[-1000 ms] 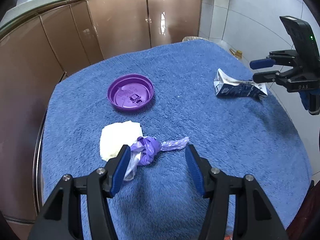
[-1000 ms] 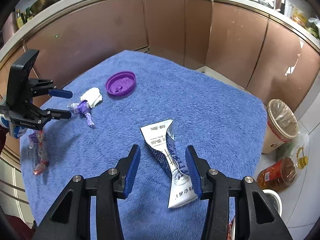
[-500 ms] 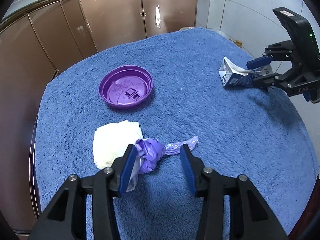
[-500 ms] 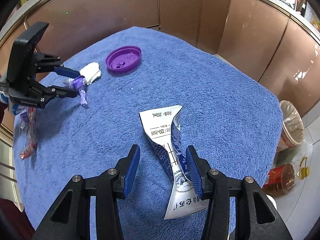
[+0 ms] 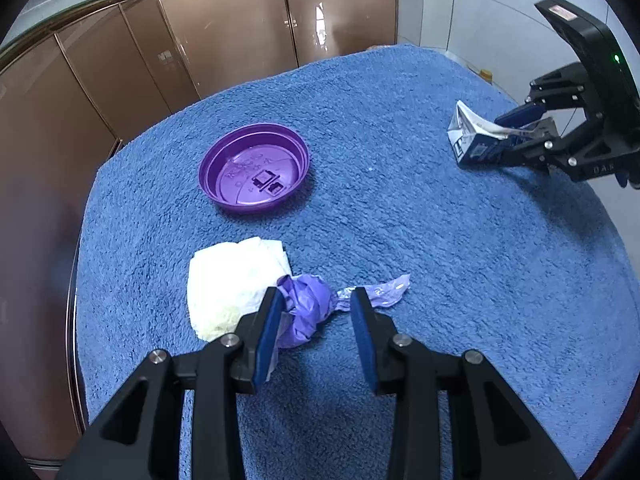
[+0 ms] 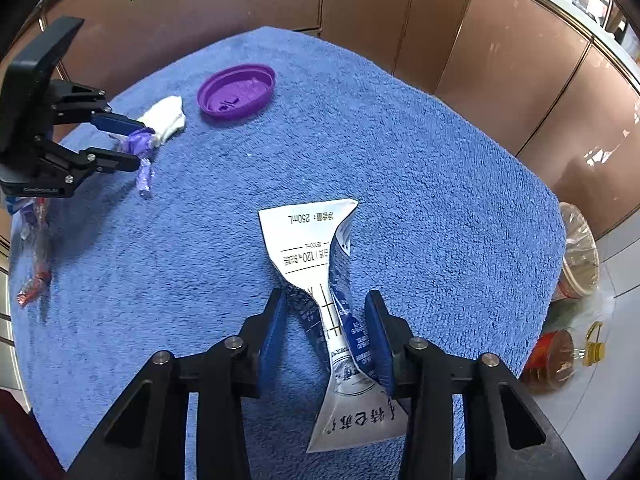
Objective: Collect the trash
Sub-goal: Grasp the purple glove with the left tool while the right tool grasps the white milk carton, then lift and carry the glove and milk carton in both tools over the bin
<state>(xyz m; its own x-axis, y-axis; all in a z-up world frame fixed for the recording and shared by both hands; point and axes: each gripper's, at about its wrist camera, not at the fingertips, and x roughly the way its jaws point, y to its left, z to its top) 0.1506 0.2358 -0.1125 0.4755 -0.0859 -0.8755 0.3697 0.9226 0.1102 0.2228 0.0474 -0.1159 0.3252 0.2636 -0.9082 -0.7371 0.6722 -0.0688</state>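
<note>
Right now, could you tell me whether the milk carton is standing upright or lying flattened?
Lying flattened: the milk carton rests crushed and pinched at its middle on the blue towel.

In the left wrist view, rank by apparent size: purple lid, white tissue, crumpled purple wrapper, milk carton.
1. purple lid
2. white tissue, close to the lid, nearer the camera
3. crumpled purple wrapper
4. milk carton, partly hidden; order with wrapper unsure

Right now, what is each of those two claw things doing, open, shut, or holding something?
Left gripper: closing around the crumpled purple wrapper, not clamped yet.
Right gripper: closing around the squashed milk carton, not clearly gripping it yet.
</note>
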